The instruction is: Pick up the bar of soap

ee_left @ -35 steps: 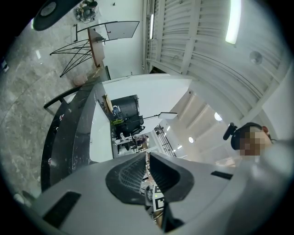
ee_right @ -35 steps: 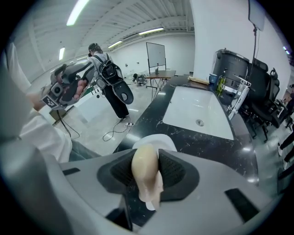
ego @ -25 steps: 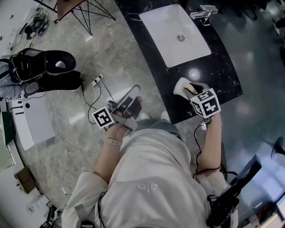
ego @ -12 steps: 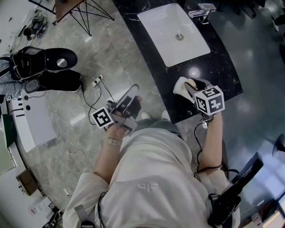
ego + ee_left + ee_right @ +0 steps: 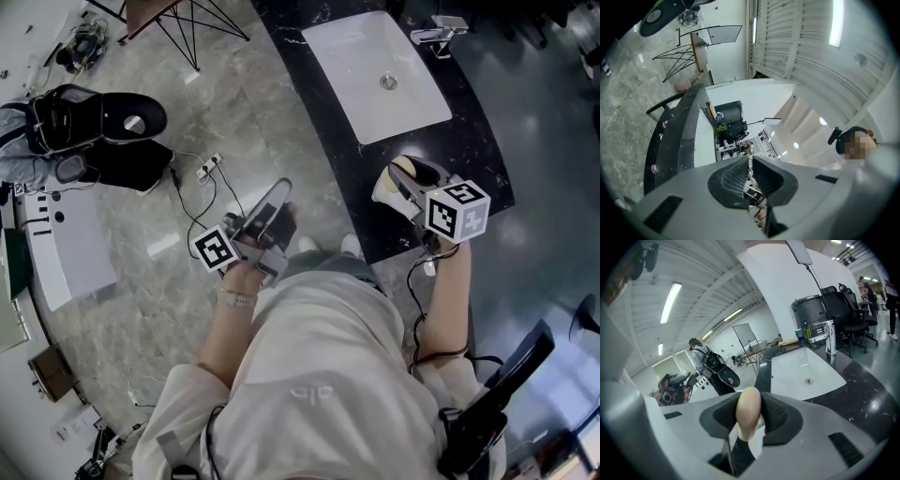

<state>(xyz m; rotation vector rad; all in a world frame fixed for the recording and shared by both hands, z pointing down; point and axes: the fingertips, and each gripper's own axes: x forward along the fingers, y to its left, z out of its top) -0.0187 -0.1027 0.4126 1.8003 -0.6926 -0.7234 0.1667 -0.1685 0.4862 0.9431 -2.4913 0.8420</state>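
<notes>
The bar of soap sits between the two dark ribbed pads of the right tongs, which pinch it by its flat sides. It stands on edge there, a smooth, pale cream piece with a rounded, egg-like end that pokes out a little past the tips. It has no visible print or wrapper, and its lower part narrows down into the shadow between the pads. The soap hangs in the air above the near end of the black, white-flecked surface, touching nothing but the pads. Ahead of these tongs a white rectangular sink is sunk into the surface, its round drain showing, and beyond the sink's far rim stands a chrome faucet. The left tongs are held well apart from the right ones, off the surface's edge and over the grey marble floor. Their pads are drawn all but together at the tips, with nothing between them.
</notes>
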